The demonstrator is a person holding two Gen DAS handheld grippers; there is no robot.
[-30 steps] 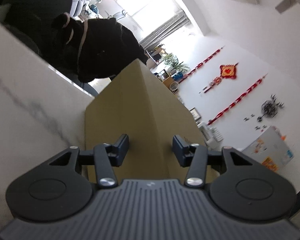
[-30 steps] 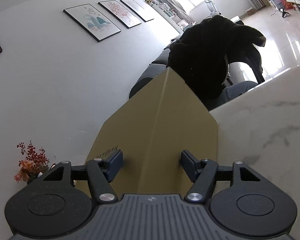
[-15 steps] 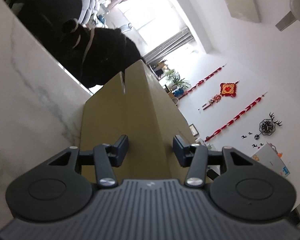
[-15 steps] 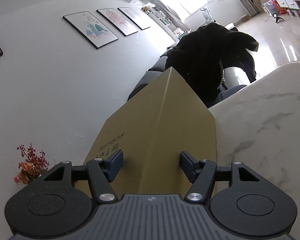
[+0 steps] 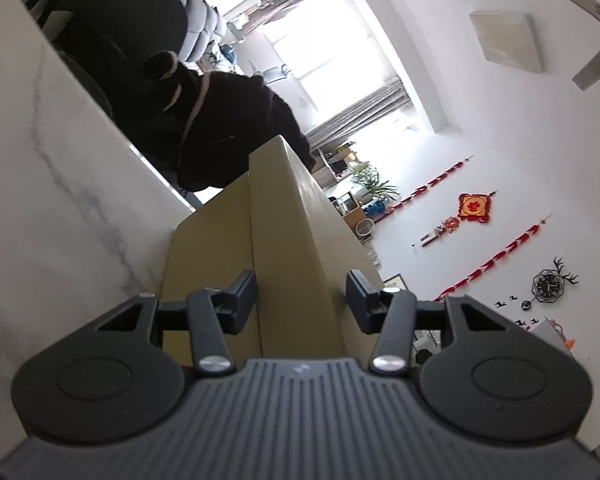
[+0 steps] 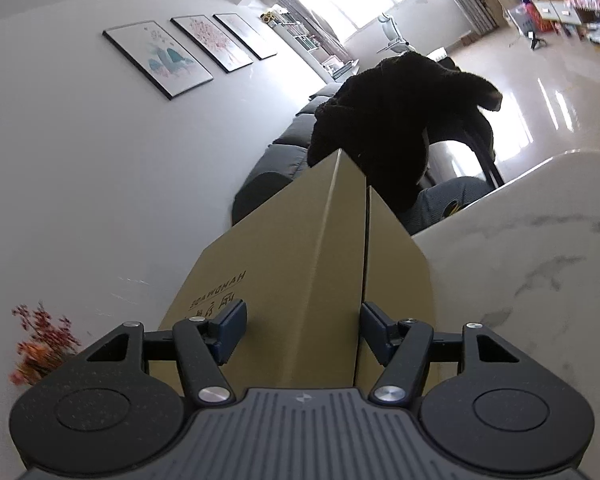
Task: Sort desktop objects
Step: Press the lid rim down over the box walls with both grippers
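A tan cardboard box (image 5: 284,216) fills the middle of the left wrist view, one long edge running away from the camera. My left gripper (image 5: 302,296) straddles that edge with both pads against the cardboard. In the right wrist view the same box (image 6: 300,240) shows printed letters on its left face and a dark seam to the right of the ridge. My right gripper (image 6: 302,320) is shut on this end of it, a pad on each side of the ridge. The far end of the box is hidden.
The white marble table (image 5: 40,180) lies to the left of the box in the left wrist view, and the table (image 6: 540,260) lies to its right in the right wrist view. A dark coat (image 6: 400,120) hangs over a chair beyond the table edge. White walls stand behind.
Both views have tilted and the room behind has shifted, while the box has kept its place between the jaws. A seam in the cardboard has come into sight in both views.
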